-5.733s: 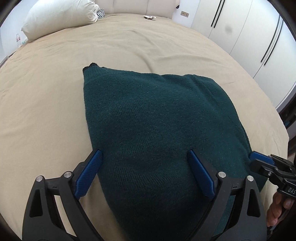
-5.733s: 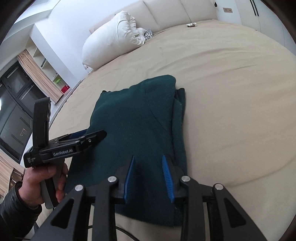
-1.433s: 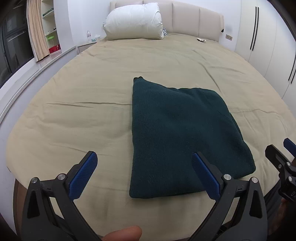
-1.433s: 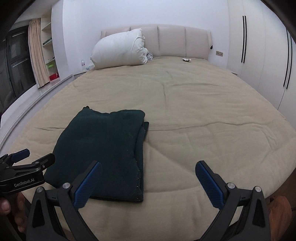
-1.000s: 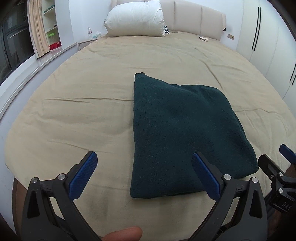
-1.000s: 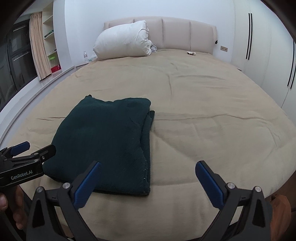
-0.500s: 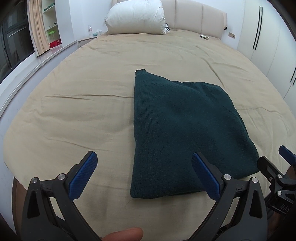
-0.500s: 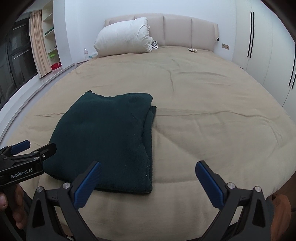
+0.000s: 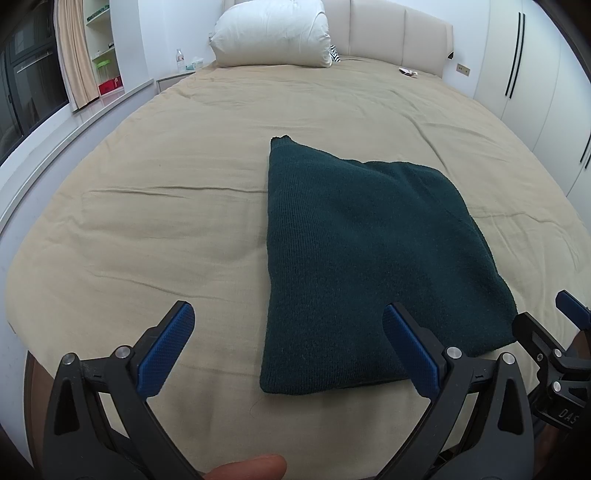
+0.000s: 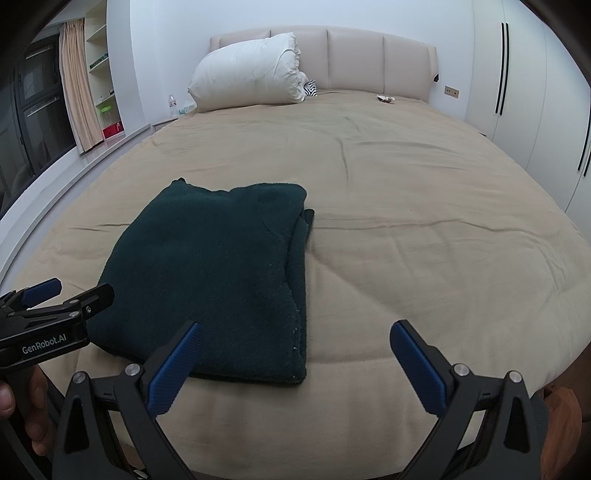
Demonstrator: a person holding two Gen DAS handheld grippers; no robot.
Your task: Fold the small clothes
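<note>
Left wrist view: the folded dark green knitted sweater (image 9: 369, 258) lies flat as a compact, roughly square bundle on the beige quilted bedspread (image 9: 166, 221), near the foot edge and well apart from the white pillow (image 9: 273, 33) at the padded headboard. The left gripper (image 9: 288, 347) hovers above the near edge with its blue-padded jaws spread wide, holding nothing. In the right wrist view the right gripper (image 10: 295, 365) is likewise wide open and empty, standing just off the bundle's near right corner, where stacked layers show along the sweater's (image 10: 221, 273) right side. Both tools are apparently held back and clear because the fold looks finished and the garment needs no further pinning.

Compared with the pictures from nearly six seconds ago, both grippers have pulled away: the left one then sat low right over the knit and the right one's jaws were nearly closed at the right edge. Over the last second and a half the bundle has kept its shape and place, and both views have barely shifted.
</note>
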